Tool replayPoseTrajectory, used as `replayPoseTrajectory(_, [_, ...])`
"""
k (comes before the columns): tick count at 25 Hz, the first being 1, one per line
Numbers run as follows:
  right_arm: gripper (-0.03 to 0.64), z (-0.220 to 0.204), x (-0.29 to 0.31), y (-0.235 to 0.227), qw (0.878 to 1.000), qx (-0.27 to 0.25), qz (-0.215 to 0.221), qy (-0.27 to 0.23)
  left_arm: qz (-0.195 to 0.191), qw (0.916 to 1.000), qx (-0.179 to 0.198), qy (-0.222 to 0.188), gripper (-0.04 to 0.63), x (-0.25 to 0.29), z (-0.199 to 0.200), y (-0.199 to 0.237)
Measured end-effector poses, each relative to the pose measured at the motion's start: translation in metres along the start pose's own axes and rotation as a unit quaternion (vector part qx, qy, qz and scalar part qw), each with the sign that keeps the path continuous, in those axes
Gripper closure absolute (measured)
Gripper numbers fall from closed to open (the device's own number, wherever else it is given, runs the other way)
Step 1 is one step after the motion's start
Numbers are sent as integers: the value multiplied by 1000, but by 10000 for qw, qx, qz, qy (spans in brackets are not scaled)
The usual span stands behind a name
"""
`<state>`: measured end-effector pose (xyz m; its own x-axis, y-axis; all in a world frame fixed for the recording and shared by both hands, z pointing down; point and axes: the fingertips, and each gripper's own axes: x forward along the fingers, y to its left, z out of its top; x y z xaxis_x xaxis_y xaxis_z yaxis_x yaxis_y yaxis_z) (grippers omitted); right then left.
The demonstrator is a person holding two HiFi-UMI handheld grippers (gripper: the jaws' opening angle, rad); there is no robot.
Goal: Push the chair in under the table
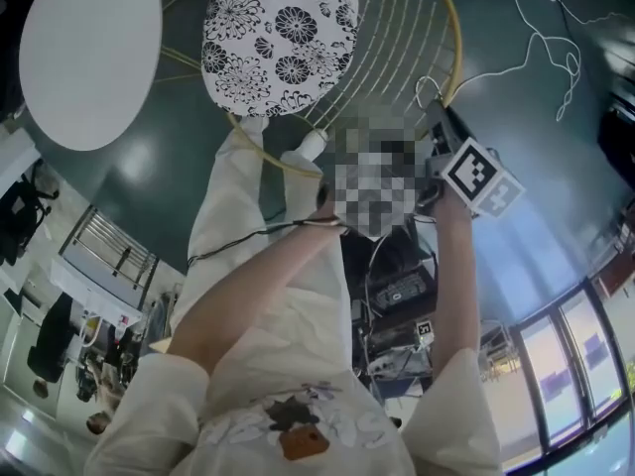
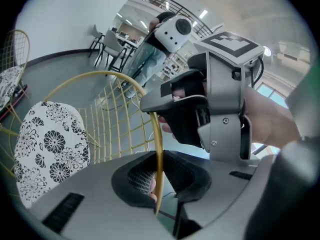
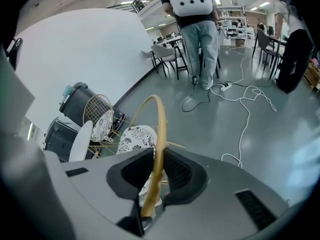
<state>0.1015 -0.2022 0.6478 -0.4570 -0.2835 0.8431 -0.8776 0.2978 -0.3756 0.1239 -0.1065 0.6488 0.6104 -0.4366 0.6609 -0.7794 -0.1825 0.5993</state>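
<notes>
The left gripper (image 2: pixel 159 184) and the right gripper (image 3: pixel 154 171) each have their fingers clamped on the gold back rim (image 2: pixel 158 134) of the chair (image 1: pixel 281 38). Its seat stands beside the round white bench (image 1: pixel 89 53), not yet under it, so the push itself seems still to do. The floor between them is bare, and cables (image 1: pixel 556 38) lie well off to the right.

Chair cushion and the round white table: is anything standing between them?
Nothing stands there. The head view shows only bare dark floor between the patterned cushion and the table, crossed by the chair's thin gold legs.
</notes>
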Motion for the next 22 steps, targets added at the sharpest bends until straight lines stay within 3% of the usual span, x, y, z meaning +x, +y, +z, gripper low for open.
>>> replayPoseTrajectory(12, [552,7,0,2,10000,76,-2,5,-41,9999,-112,81,537,-2,6,0])
replayPoseTrajectory(18, [552,8,3,2,9997,4,-239,-68,-264,9994,-67,215,537,-1,8,1])
replayPoseTrajectory(22, [551,9,1,4,9991,-16,-400,-165,-651,9976,50,243,535,-4,6,1])
